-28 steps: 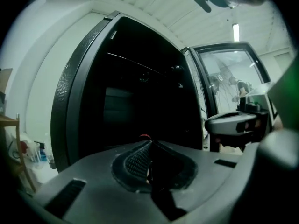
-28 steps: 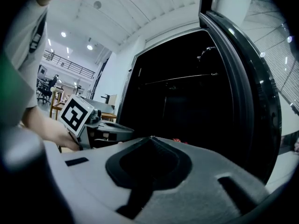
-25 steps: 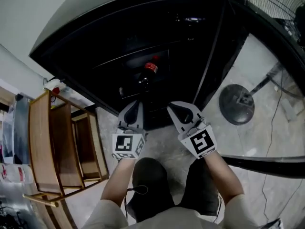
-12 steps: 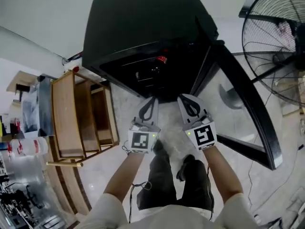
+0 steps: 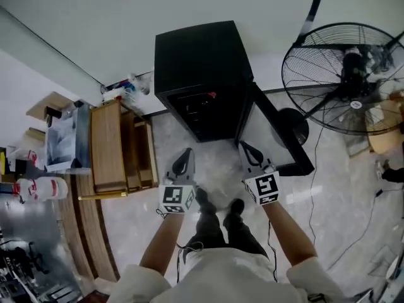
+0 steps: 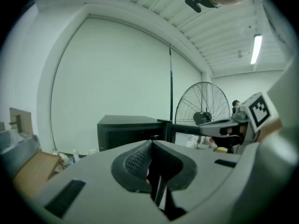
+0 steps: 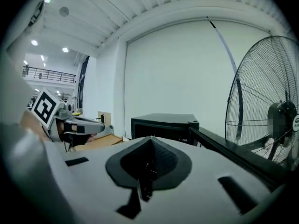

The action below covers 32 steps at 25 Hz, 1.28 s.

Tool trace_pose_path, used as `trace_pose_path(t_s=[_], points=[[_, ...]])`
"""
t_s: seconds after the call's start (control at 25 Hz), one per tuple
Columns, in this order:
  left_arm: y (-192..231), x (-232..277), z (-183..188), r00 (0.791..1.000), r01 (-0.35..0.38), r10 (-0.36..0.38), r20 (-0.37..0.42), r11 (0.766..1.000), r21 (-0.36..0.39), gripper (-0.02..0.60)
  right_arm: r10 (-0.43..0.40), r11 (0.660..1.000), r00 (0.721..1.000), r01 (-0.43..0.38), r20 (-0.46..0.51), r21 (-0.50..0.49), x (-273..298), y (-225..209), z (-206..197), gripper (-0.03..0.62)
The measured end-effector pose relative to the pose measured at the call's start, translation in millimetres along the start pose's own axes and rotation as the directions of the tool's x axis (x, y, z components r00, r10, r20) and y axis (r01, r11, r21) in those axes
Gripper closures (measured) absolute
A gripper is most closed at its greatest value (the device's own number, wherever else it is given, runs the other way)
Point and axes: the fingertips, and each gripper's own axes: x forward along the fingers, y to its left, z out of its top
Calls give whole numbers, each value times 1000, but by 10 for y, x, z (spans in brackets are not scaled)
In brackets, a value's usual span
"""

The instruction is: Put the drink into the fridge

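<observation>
Head view showed the drink (image 5: 211,95) inside the open fridge (image 5: 196,55), toward its right side. Only the red cap was legible, so the drink's long axis could not be determined. The fridge stood on pale marble floor (image 5: 211,160) against a white wall (image 5: 126,24). A wooden rack (image 5: 110,147) stood just left of it. The left gripper (image 5: 187,151) and right gripper (image 5: 244,145) were both clenched and empty, over clear floor short of the fridge. The door (image 5: 281,131) stood open rightward, near the fan (image 5: 344,74).
</observation>
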Motion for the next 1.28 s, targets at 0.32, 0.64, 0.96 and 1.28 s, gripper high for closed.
trace_pose_path(t_s=[0.32, 0.64, 0.96, 1.28], points=[[-12, -1044, 453, 1000, 14, -14, 3, 1000, 5, 572, 12, 1000, 1000, -12, -27, 10, -725, 642, 530, 592], [-2, -1867, 623, 991, 130, -130, 11, 992, -4, 572, -43, 999, 998, 43, -55, 2, -1161, 1331, 578, 592], [-13, -2385, 743, 983, 180, -181, 34, 983, 28, 571, -70, 998, 997, 70, -16, 2, -1593, 1769, 749, 592], [-387, -2566, 890, 981, 185, -187, 53, 982, 49, 571, -10, 999, 1000, 11, 21, -30, -1975, 1720, 1062, 592]])
